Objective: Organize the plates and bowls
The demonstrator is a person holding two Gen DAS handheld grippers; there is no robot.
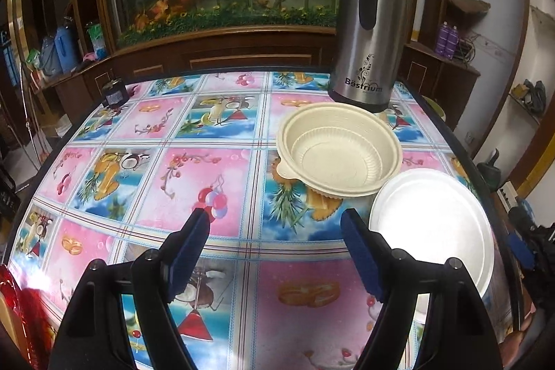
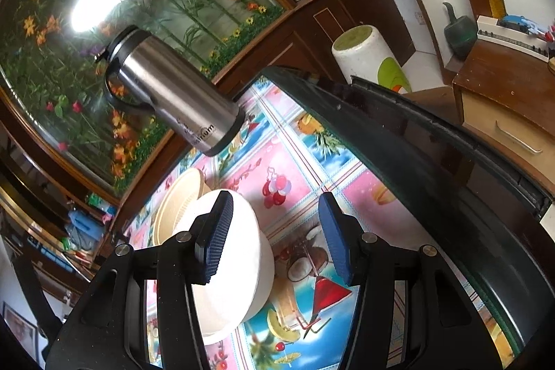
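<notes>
A cream ribbed bowl [image 1: 340,151] sits on the colourful tablecloth at the right of the table, in front of the steel flask. A white plate [image 1: 433,224] lies just right and nearer, its rim touching the bowl's edge. My left gripper [image 1: 277,231] is open and empty above the cloth, left of the plate. In the right wrist view the white plate [image 2: 242,262] lies under the left finger of my right gripper [image 2: 274,231], which is open and tilted. The cream bowl [image 2: 180,207] shows behind the plate.
A tall steel flask [image 1: 367,30] stands at the table's far right. A small dark jar [image 1: 114,92] sits at the far left corner. A glass-fronted cabinet with flowers is behind the table. The dark table edge [image 2: 399,144] runs along the right, with a white bin [image 2: 367,58] beyond.
</notes>
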